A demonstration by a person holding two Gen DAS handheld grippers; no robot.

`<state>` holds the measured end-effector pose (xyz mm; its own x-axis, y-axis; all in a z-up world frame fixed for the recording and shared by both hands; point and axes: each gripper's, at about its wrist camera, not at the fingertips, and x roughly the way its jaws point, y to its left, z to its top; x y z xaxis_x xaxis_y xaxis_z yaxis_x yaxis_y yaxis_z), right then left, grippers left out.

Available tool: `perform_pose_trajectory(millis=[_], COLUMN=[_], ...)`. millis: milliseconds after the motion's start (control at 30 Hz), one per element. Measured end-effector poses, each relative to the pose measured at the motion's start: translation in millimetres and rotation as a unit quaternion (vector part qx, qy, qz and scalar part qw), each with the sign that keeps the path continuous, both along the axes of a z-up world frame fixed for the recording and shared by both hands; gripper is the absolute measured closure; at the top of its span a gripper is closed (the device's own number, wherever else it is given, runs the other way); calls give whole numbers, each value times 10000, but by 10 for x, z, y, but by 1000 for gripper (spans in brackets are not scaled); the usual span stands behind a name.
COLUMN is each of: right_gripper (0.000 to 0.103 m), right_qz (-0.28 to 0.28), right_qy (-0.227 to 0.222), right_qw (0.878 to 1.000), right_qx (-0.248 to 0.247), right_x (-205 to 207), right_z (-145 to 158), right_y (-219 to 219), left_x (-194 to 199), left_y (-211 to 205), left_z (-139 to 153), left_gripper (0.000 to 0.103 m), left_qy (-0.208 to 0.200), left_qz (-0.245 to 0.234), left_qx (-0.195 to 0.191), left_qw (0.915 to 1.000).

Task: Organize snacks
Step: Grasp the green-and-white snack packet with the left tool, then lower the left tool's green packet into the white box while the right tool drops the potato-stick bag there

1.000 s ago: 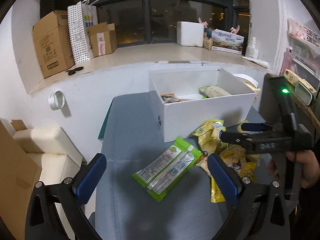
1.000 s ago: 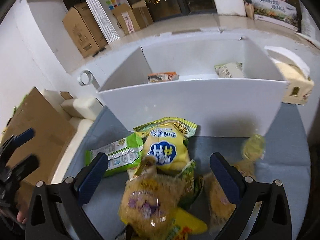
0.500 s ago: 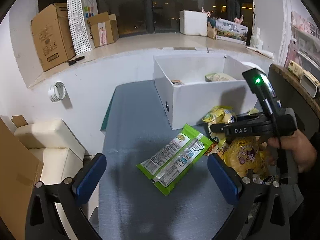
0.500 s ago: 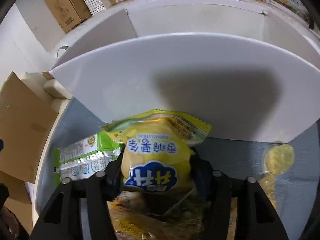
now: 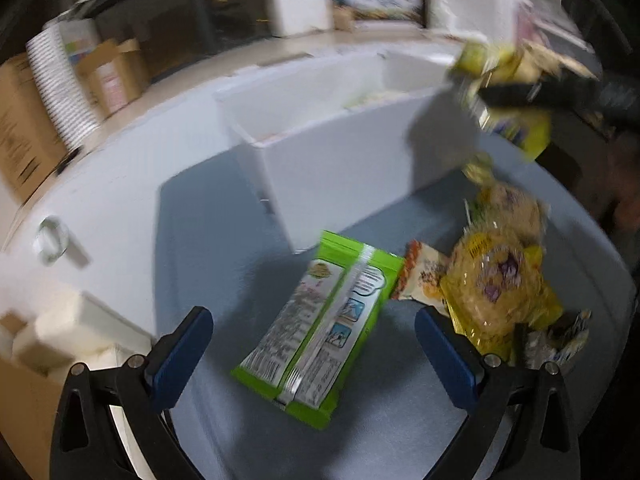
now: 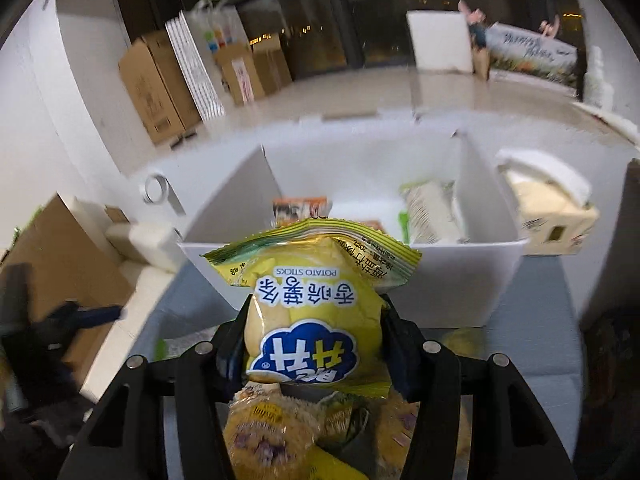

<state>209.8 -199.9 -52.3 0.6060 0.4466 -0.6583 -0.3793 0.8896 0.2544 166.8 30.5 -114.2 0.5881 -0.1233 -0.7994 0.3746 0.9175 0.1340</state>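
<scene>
Our right tongs [image 6: 314, 344] pinch the light, puffy, crush-prone potato-stick bag [image 6: 312, 304] mid-body, while our left tongs [image 5: 314, 354] hang spread above the green packet [image 5: 320, 328].

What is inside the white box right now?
In the white box, an orange packet and a pale green-edged packet show. The held potato sticks bag and front wall hide the rest.

Yellow potato-stick bag [image 6: 316, 320] with blue cloud logo; green-and-white packet [image 5: 320, 344]; white box [image 6: 440, 280].
</scene>
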Motion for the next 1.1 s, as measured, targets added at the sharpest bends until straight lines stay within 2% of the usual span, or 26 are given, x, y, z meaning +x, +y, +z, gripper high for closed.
perform_pose_trajectory(millis=[167,467,533,567,600,633,700,867,1000,1100], right_gripper=[43,43,43,43,43,42,42,43,43,43], right_qz=[-1,-130,-186,-207,-213,-222,-205,-138,-78,-34], right_qy=[-167,-156,-157,-138,-126,-113,-88,-85,-106,-162], right_qw=[9998,9997,9997,9997,9997,9997,9997,9999,9999,9998], right_qx=[78,115,60,60,66,61,50,42,64,95], right_x=[-356,-729,-756,-763,-769,-771,-779,-815,-840,-834], right_z=[215,251,240,232,225,213,191,171,180,190], right_y=[-171,-381,-405,-417,-424,-423,-413,-364,-316,-257], left_x=[188,444,460,477,491,466,417,259,68,-119], left_y=[-105,-63,-48,-42,-29,15,21,147,252,364], left_z=[-172,-471,-504,-529,-550,-518,-492,-397,-145,221], left_gripper=[0,0,5,19,28,30,34,37,37,37], left_qy=[285,725,748,776,852,832,678,463,18,-410], left_qz=[-846,-1179,-1198,-1195,-1232,-1256,-1280,-1111,-727,-331], left_qx=[115,157,184,215,185,81,128,18,-87,-452], left_qw=[9959,9903,9898,9896,9886,9886,9894,9927,9973,9976])
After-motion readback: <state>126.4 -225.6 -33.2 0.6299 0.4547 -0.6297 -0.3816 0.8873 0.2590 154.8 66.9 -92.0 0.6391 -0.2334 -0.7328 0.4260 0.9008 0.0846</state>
